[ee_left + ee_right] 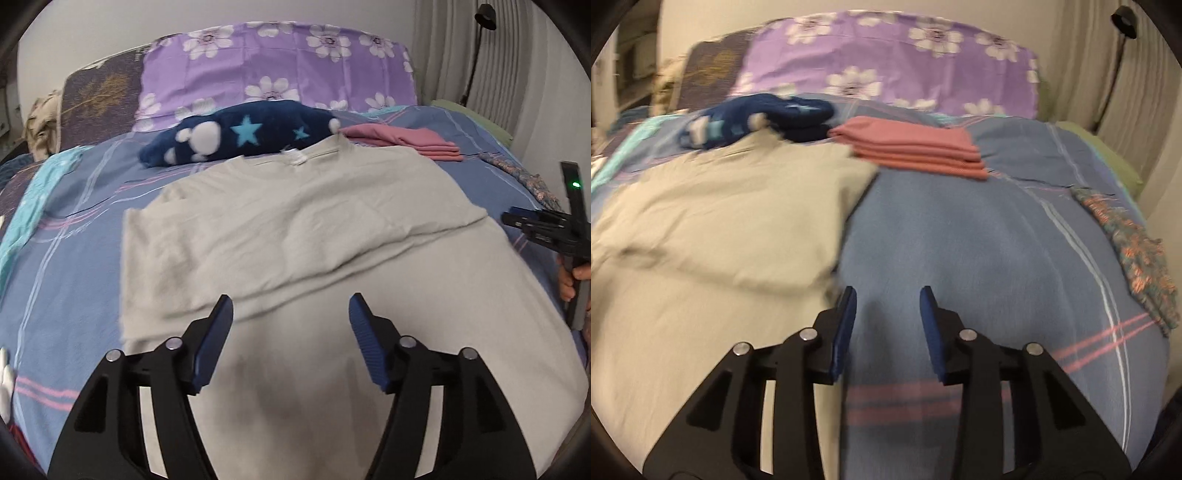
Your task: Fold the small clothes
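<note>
- Left wrist view: left claw (291, 314) spread wide, nothing between its blue pads (214, 332), hanging over the near part of the grey t-shirt (295, 229)
- Grey t-shirt lies flat on the bed (85, 258) w/ blue striped cover, collar toward the head end, one layer folded across its upper half, hem toward the foot edge
- Just past the collar: dark blue star blanket (236, 134), touching or nearly touching the shirt, can't tell which
- Folded pink garment (406, 142) beside the collar, toward the right edge of the bed
- Purple flowered pillow (277, 66) at the head end, dark patterned pillow (103, 96) next to it
- Right claw (517, 221) seen at the frame's right edge, a hand (570, 278) on its grip; jaw gap not readable from here
- Right wrist view (blurred): right claw (888, 299) partly spread, nothing pinched, over bare bed cover (960, 240) just beside the shirt's right edge
- Grey t-shirt (720, 221) fills the left side, folded layer on top
- Folded pink garment (923, 151) stacked neat past the shirt's far right corner, touching it
- Floral patterned cloth (1137, 251) near the right edge of the bed, well apart from the shirt
- Dark blue star blanket (768, 114) behind the shirt
</note>
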`<state>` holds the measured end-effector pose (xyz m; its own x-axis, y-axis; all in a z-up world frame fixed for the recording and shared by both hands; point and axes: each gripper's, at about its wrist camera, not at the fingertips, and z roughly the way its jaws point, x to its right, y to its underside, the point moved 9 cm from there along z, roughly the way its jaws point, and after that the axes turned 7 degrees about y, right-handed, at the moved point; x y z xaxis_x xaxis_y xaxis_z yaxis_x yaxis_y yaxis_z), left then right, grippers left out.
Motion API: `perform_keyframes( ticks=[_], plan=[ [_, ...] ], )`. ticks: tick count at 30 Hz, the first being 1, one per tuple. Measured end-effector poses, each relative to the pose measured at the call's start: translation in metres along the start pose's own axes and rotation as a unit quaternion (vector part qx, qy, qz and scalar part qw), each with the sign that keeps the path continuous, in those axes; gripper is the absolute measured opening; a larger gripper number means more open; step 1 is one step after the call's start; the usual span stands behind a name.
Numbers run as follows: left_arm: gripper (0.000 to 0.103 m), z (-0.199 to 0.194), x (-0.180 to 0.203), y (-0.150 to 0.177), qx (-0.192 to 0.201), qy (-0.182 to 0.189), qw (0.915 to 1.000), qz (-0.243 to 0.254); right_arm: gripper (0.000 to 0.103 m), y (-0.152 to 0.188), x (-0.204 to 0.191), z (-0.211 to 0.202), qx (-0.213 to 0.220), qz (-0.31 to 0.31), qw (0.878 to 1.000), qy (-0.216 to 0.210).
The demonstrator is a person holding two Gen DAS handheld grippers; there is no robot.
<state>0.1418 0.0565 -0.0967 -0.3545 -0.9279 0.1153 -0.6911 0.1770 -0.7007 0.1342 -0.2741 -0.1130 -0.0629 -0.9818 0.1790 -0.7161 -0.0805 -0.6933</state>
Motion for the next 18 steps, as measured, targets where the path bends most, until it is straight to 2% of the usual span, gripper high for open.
perform_keyframes(
  ticks=[4, 8, 11, 18],
  plan=[
    [0.069, -0.023, -0.027, 0.029, -0.003, -0.03, 0.9993, -0.023, 0.037, 0.031, 0.006, -0.02, -0.026, 0.024, 0.998, -0.056],
    [0.069, -0.037, -0.054, 0.061, -0.024, -0.051, 0.9968, -0.056, 0.037, 0.053, 0.009, -0.028, -0.05, 0.06, 0.992, -0.102],
    [0.069, -0.045, -0.061, 0.079, -0.037, -0.041, 0.9959, -0.071, 0.037, 0.063, 0.011, -0.032, -0.057, 0.081, 0.988, -0.12],
    [0.069, -0.064, -0.047, 0.115, -0.049, -0.002, 0.9961, -0.073, 0.038, 0.083, 0.001, -0.053, -0.062, 0.092, 0.98, -0.167]
  ],
)
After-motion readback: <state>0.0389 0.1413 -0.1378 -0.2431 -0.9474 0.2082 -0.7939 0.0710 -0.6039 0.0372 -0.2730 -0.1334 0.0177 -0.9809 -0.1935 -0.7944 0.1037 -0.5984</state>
